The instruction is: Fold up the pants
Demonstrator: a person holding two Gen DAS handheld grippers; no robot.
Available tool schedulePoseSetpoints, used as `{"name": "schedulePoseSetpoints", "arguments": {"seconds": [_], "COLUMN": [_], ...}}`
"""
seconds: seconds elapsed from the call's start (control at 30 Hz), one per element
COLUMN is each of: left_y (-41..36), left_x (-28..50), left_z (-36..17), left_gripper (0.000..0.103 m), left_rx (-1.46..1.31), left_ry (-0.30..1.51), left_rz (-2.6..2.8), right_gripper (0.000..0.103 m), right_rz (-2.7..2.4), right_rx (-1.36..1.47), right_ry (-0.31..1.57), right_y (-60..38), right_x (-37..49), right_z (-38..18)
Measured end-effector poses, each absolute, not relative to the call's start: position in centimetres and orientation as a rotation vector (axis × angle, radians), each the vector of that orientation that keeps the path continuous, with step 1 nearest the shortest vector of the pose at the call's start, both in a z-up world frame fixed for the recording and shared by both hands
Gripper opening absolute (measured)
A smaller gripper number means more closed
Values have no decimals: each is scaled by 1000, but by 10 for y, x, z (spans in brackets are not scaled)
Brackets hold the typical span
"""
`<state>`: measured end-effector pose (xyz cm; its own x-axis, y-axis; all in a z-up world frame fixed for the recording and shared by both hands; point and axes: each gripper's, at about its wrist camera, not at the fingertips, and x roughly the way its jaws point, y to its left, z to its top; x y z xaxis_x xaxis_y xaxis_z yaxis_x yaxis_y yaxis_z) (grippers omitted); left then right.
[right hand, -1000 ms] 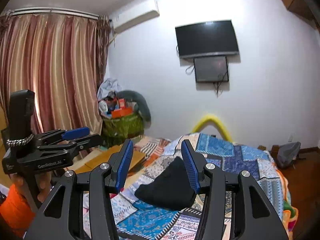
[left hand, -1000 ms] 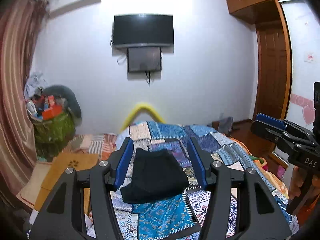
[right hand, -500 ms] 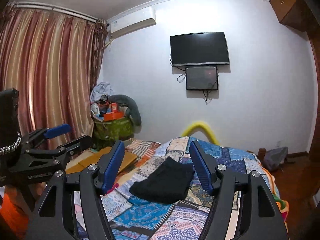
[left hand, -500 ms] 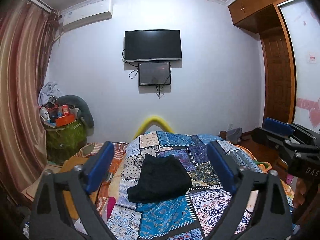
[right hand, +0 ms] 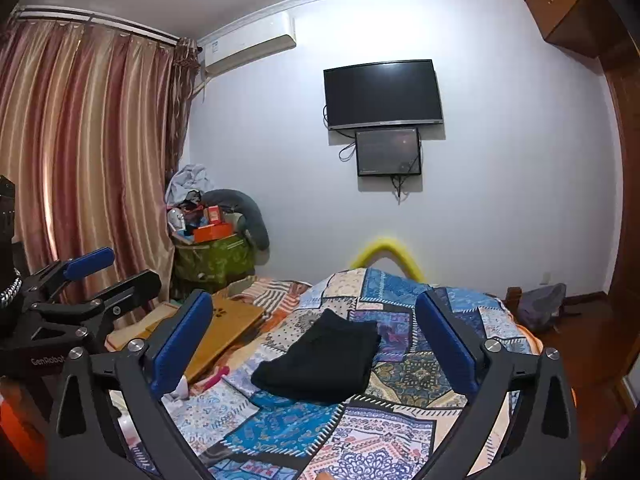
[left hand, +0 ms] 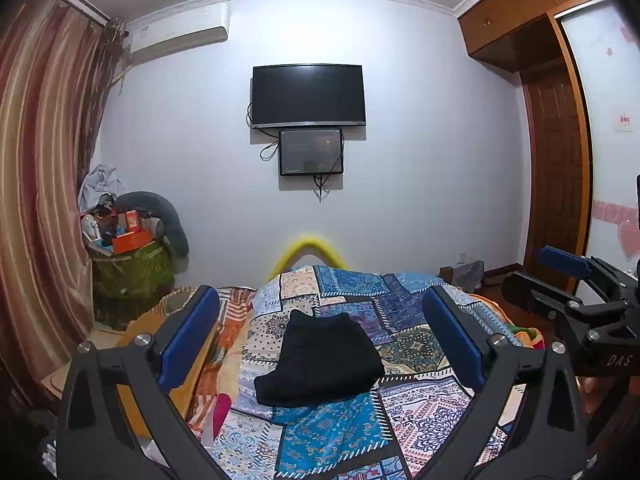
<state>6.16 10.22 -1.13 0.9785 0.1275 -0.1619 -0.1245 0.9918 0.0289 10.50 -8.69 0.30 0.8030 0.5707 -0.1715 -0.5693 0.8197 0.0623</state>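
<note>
Left wrist view: folded black pants (left hand: 320, 360) lie on a patchwork quilt (left hand: 340, 432), left gripper (left hand: 320, 332) and right gripper (right hand: 316, 330) both opening, nothing between their jaws.

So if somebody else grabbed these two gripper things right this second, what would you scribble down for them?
Left gripper: jaws opening wide, nothing between the pads.
Right gripper: jaws opening wide too, nothing held.
Pants: black, lying as a compact folded bundle on the patchwork bedspread, ahead of both grippers and touched by neither.
Done: the pants look folded and set down.
Left: probably nothing but a check that the bundle is tidy; one corner at the near left sticks out a little and could be tucked in.
</note>
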Motion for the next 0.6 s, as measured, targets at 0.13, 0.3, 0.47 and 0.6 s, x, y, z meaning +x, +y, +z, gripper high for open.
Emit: {"name": "schedulePoseSetpoints", "arguments": {"seconds": [0.13,0.3,0.47,0.6], "left_y": [101,102,103,103], "left_x": [63,64,66,68], "left_z": [-12,-13,-14,-16], "left_gripper": [103,103,103,103], "left_rx": [18,15,7,3], "left_ry": [162,166,172,179], "left_rz": [133,129,126,123], "right_gripper": [102,102,102,102], "right_rz": [604,606,602,600], "right_rx": [-2,0,1,6], "right_ry": [185,188,192,197], "right_y": [-88,-87,-88,-90], "right_x": [103,101,101,101], "right_z": [4,5,4,4]}}
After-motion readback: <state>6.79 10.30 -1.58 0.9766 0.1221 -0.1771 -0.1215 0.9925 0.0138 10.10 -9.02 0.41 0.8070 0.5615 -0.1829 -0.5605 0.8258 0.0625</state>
